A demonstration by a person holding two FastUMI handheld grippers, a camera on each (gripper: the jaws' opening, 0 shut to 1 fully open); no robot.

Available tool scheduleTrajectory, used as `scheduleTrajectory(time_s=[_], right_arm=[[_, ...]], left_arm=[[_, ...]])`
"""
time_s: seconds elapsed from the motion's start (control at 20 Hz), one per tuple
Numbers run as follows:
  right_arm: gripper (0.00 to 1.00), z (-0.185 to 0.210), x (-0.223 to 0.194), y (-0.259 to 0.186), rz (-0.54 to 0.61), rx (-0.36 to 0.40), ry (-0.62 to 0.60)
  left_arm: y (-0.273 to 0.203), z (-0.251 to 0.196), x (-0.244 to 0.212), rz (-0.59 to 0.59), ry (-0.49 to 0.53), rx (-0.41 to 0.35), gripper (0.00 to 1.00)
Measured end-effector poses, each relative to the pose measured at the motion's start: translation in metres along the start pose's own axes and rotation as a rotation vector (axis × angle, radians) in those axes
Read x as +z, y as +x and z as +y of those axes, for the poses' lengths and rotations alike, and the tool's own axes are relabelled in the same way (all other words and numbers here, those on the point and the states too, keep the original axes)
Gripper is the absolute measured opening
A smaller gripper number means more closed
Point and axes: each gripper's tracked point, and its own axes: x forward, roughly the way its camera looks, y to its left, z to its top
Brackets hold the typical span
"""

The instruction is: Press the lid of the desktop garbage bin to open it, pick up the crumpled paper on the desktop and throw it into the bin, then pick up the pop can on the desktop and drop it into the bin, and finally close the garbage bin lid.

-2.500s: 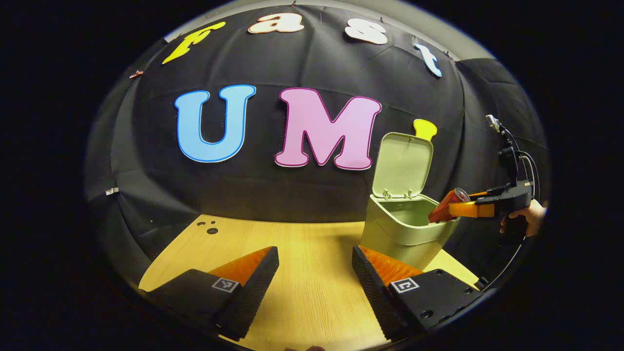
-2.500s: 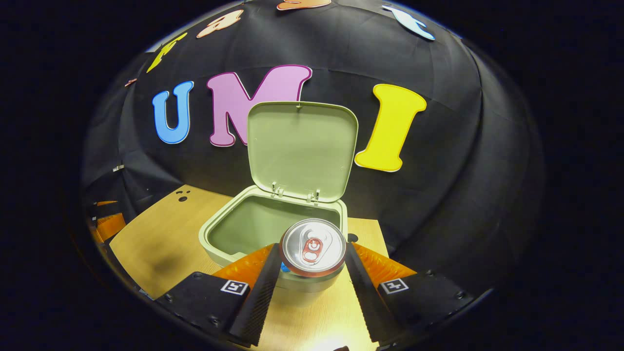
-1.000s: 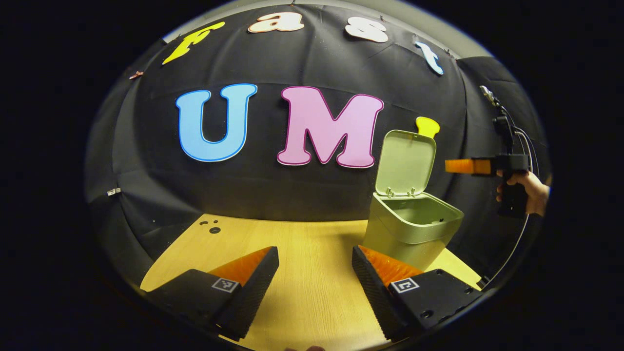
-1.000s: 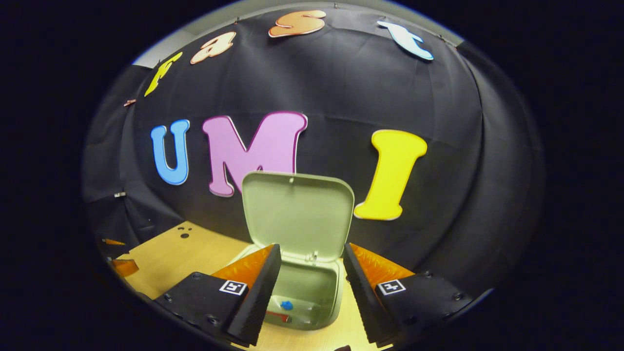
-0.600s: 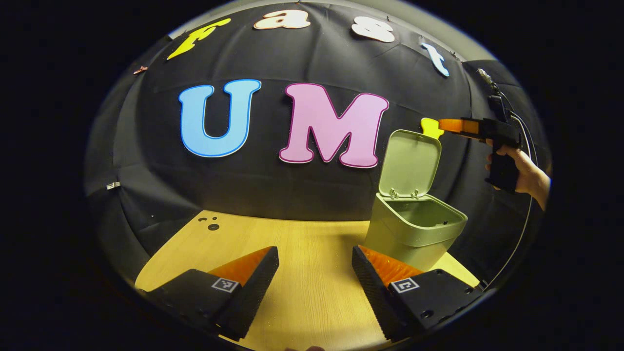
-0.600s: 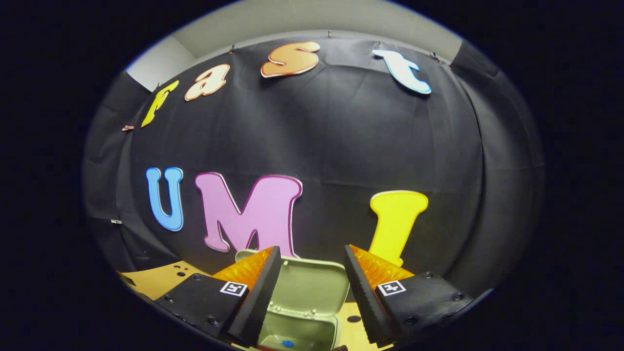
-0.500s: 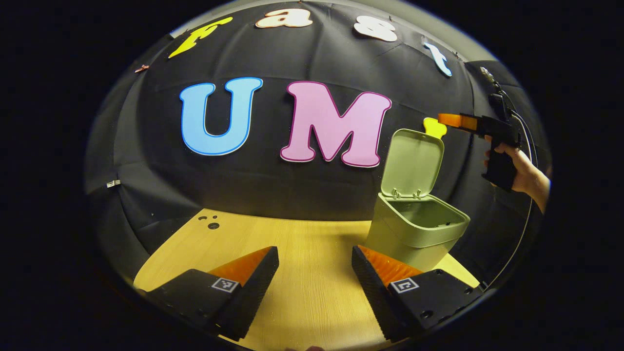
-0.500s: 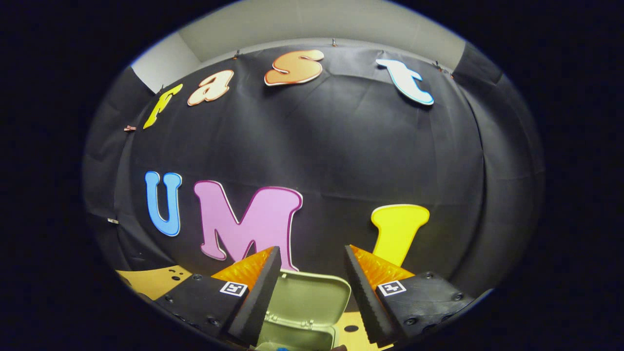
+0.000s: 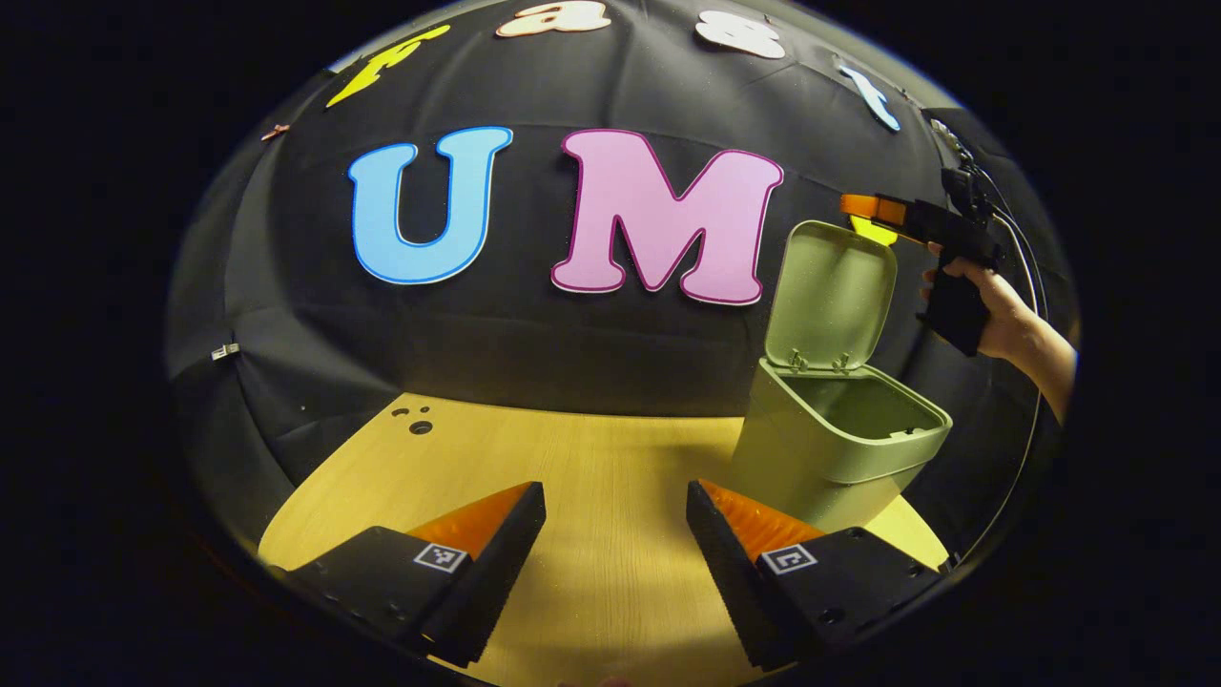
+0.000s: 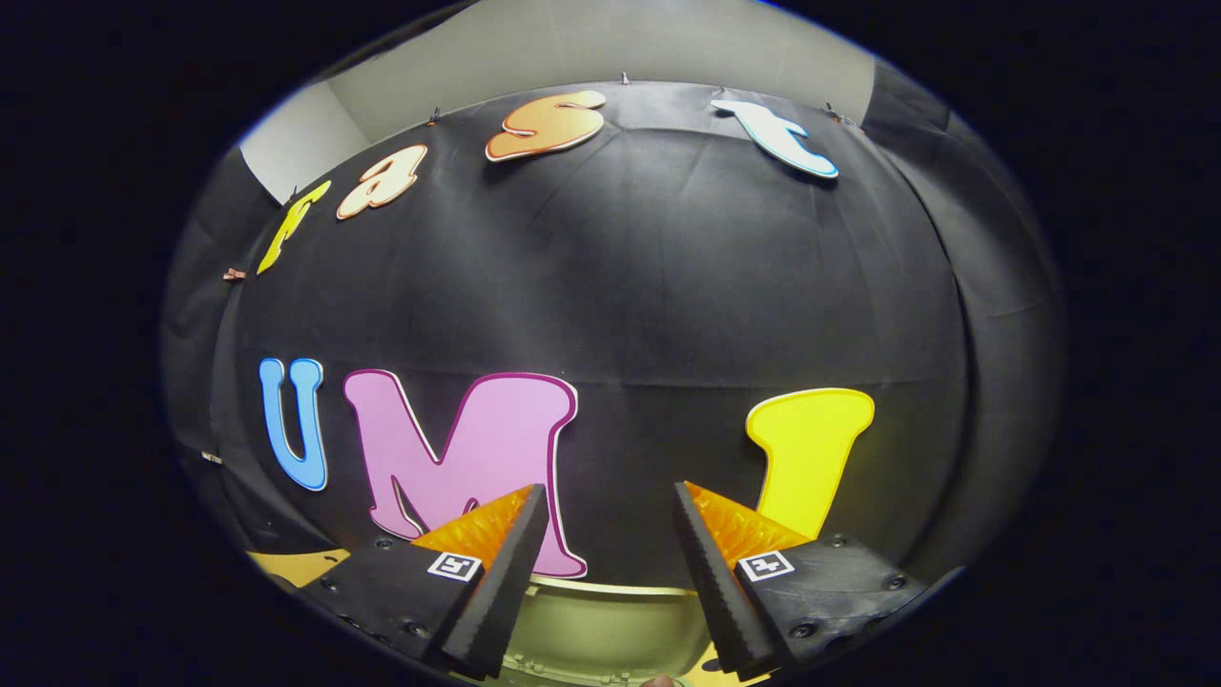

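Your left gripper (image 9: pixel 604 496) hangs low over the desk (image 9: pixel 591 458), jaws spread, empty. Right of it, the bin (image 9: pixel 839 448) stands open, lid (image 9: pixel 832 291) upright. Your right gripper (image 10: pixel 605 501) hovers above that lid's top edge, jaws spread.

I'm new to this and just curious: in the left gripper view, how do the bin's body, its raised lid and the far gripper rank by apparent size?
1. Bin body.
2. Lid, a little smaller.
3. Far gripper, smallest, though greater distance may shrink it.

— What does the left gripper (image 9: pixel 604 501) look like?
— Ribbed wedge fingers on black blocks, each with a square marker and screws.
— The right gripper (image 9: pixel 858 204)?
— A black pistol handle with thin cables; the hand (image 9: pixel 992 307) is bare.
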Motion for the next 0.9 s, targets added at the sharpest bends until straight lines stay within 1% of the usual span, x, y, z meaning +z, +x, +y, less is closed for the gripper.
scheduleTrajectory(time_s=[0.15,0.2,0.3,0.4,0.65,0.75,0.8,0.9], right_arm=[[0.82,-0.004,-0.023,0.003,0.064,-0.01,0.002],[0.82,-0.003,-0.023,0.001,0.068,-0.002,0.01],[0.82,-0.004,-0.026,0.001,0.085,-0.011,0.022],[0.86,-0.001,-0.027,-0.01,0.117,-0.01,0.064],[0.87,0.006,-0.032,-0.051,0.175,0.003,0.057],[0.86,0.013,-0.037,-0.072,0.208,0.013,0.048],[0.83,0.017,-0.041,-0.082,0.227,0.019,0.042],[0.83,0.023,-0.048,-0.1,0.258,0.029,0.03]], left_arm=[[0.006,-0.001,0.001,0.005,0.005,0.001,0.96],[0.008,0.0,0.0,0.006,0.005,-0.004,0.96],[0.008,0.0,0.0,0.004,0.002,-0.01,0.96],[0.006,0.002,0.001,0.001,0.001,-0.013,0.96],[-0.01,0.011,0.003,-0.016,0.006,-0.022,0.96],[-0.018,0.015,0.003,-0.022,0.003,-0.022,0.96],[-0.022,0.016,0.003,-0.026,0.003,-0.022,0.96],[-0.031,0.019,0.003,-0.031,0.006,-0.021,0.96]])
